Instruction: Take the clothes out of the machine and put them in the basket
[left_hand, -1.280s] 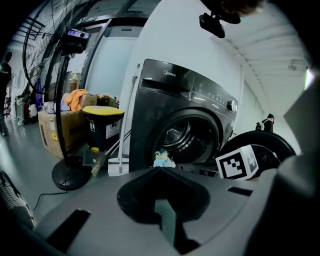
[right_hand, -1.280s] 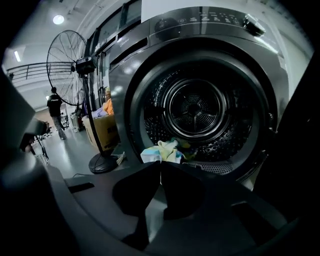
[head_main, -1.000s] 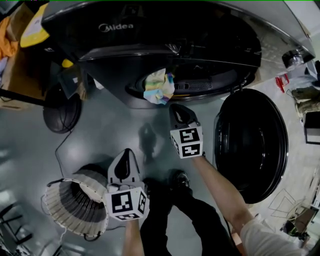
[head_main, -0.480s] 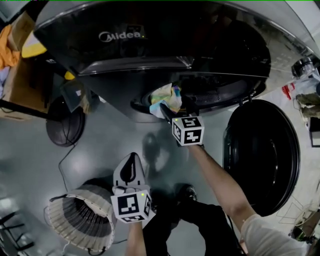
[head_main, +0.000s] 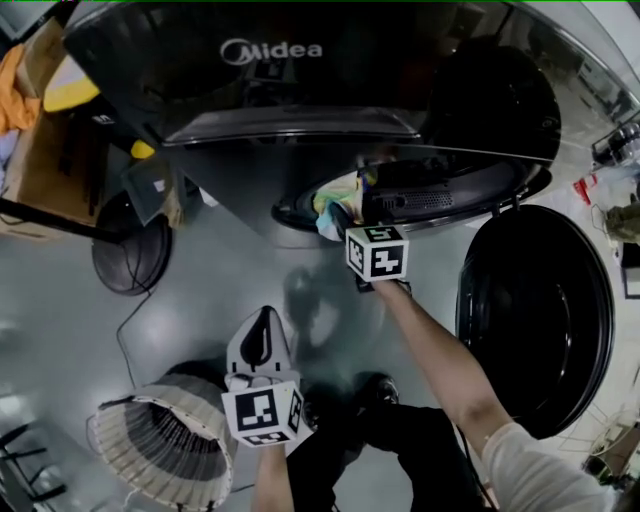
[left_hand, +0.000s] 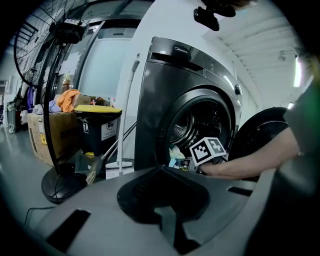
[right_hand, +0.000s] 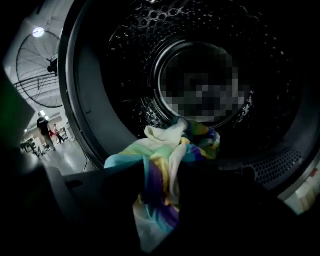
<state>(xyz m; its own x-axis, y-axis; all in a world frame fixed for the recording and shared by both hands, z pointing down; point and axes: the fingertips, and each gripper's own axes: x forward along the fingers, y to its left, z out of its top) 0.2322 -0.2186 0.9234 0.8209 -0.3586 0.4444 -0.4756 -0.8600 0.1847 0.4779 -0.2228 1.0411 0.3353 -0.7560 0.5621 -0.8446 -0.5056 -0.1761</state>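
The dark grey washing machine (head_main: 300, 140) stands with its round door (head_main: 540, 310) swung open at the right. A colourful cloth (head_main: 335, 195) hangs out over the drum's lip. My right gripper (head_main: 345, 215) is at the opening. Its jaws have just been closing, and in the right gripper view they pinch that cloth (right_hand: 165, 150) between them. The perforated drum behind is dark. My left gripper (head_main: 258, 325) hangs shut and empty above the floor, beside the ribbed basket (head_main: 160, 440). In the left gripper view the right gripper's marker cube (left_hand: 209, 150) sits at the drum opening.
A fan's round base (head_main: 130, 250) and its cable lie on the floor left of the machine. A cardboard box (left_hand: 50, 135) and a black bin (left_hand: 97, 130) stand further left. The person's legs and a shoe (head_main: 375, 385) are just right of the basket.
My right gripper has moved up from the floor in front of the machine to the drum opening and closed around the hanging cloth. The left gripper has sunk slightly beside the basket.
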